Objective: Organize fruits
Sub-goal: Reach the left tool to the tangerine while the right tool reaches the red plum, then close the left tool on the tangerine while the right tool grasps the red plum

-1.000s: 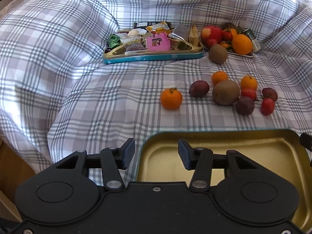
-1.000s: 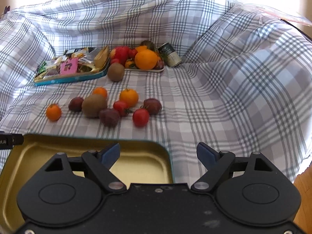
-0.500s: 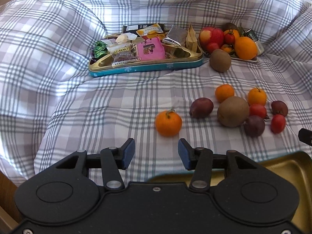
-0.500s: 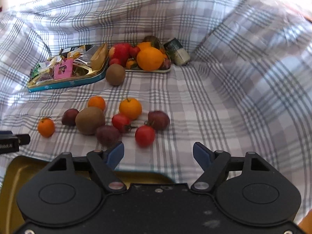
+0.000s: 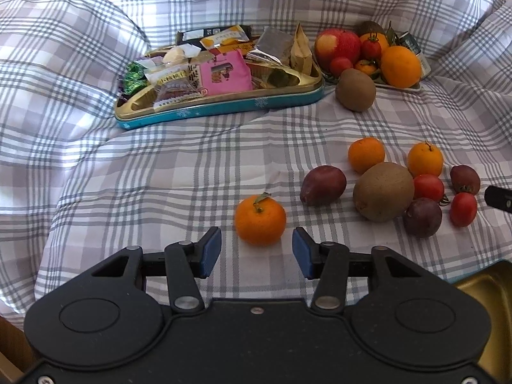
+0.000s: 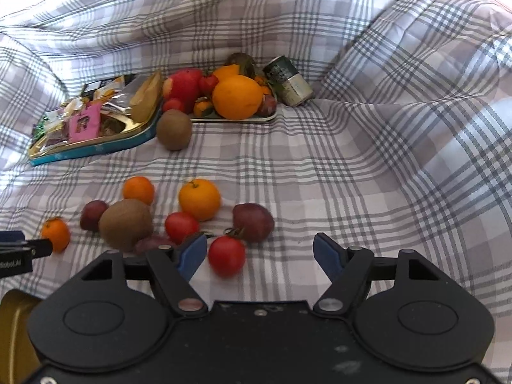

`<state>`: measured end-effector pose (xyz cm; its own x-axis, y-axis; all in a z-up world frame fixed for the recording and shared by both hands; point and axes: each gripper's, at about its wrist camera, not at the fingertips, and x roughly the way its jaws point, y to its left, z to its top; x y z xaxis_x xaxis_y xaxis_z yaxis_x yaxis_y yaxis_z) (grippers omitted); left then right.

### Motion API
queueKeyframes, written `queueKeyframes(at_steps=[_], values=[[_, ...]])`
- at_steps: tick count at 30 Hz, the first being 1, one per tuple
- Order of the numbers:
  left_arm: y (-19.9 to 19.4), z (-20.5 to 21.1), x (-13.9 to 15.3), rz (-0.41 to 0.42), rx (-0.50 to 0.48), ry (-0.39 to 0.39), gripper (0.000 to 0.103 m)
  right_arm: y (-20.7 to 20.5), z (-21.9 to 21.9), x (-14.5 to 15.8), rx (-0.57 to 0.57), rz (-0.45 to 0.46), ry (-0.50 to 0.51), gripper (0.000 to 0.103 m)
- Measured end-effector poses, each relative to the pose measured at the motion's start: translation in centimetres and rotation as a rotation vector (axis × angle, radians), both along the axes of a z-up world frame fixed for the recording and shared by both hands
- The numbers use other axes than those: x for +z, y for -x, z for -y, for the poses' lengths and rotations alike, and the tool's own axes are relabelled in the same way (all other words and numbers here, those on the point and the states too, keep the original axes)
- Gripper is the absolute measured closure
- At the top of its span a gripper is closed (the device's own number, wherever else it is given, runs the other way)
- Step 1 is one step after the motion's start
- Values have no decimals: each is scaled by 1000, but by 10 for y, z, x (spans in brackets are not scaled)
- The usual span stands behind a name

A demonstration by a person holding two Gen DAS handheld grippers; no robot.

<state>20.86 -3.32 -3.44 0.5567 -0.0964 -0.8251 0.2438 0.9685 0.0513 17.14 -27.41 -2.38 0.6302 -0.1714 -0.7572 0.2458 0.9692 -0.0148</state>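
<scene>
I line up my released left gripper (image 5: 256, 251) behind the lower-centre tangerine (image 5: 260, 219); next, advance and clench. Right gripper (image 6: 260, 256) gapes, empty.

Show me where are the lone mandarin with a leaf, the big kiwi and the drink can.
lone mandarin (image 5: 260, 219), left wrist view, middle of its peel.
big kiwi (image 5: 383, 191), left wrist view, middle of its skin.
drink can (image 6: 289, 81), right wrist view, its side.

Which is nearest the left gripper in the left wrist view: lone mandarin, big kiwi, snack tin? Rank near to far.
From the left gripper:
1. Lone mandarin, just ahead between the open fingers.
2. Big kiwi, ahead right, in the loose fruit cluster.
3. Snack tin, far back, left of centre.
</scene>
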Motion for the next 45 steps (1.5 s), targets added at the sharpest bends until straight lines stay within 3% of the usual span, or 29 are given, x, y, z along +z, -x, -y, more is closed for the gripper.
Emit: queueKeyframes(at_steps=[19,29,34,40,42,45], values=[[-30,5,-30,-64,22,-7,47,-53,19,-38,-11,-50,-1,26],[-33,3,-32,-21,41,12,42,-59,25,-57,-58,-68,-25,26],[-34,1,-34,-7,53,25,41,-53,17,-63,-48,-23,35,27],[-32,3,-35,11,40,15,41,-52,19,-63,-52,-20,24,27],[-32,2,-35,13,43,18,41,-52,18,-63,-48,-18,30,29],[-32,2,-34,9,39,26,46,-51,16,-61,-31,-16,32,39]])
